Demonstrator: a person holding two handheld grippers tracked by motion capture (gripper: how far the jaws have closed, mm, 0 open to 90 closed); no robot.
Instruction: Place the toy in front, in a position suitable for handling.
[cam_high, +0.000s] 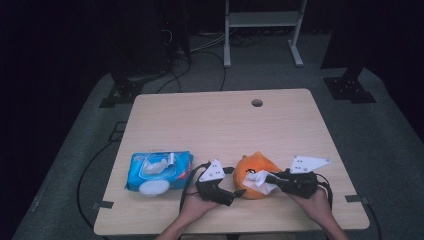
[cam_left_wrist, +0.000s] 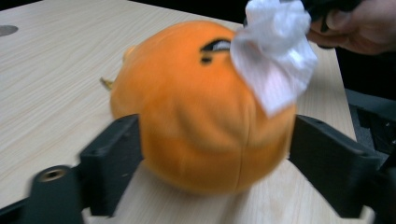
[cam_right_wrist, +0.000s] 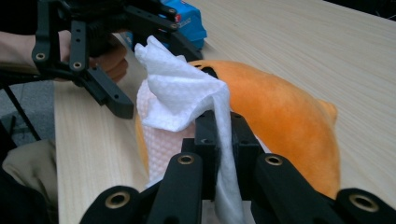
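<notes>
At the left of the surface (cam_high: 200, 115) we see a blue pack of wet wipes (cam_high: 159, 171), lying flat near the front edge with a white round lid at its near side. Just to its right comes our left gripper (cam_high: 239, 193), held in the left hand (cam_high: 197, 205). Its jaws are spread wide and stand on either side of the orange plush toy (cam_high: 256, 175); in the left gripper view the toy sits between them, with a sliver of gap at each pad, so the gripper is released and grasps nothing. That view is blurred, so we cannot tell whether either pad brushes the plush.

The toy rests on the surface near the front edge, between the two grippers, and bears a small black mark on its upper side. Draped over its right upper part is a white wipe (cam_high: 261, 181), crumpled and bunched.

Farther right is our right gripper (cam_high: 270, 177), held in the right hand (cam_high: 312, 197). Its jaws are clenched on the wipe: in the right gripper view the white sheet runs down between the two closed black pads and billows above them, lying against the orange plush.
</notes>
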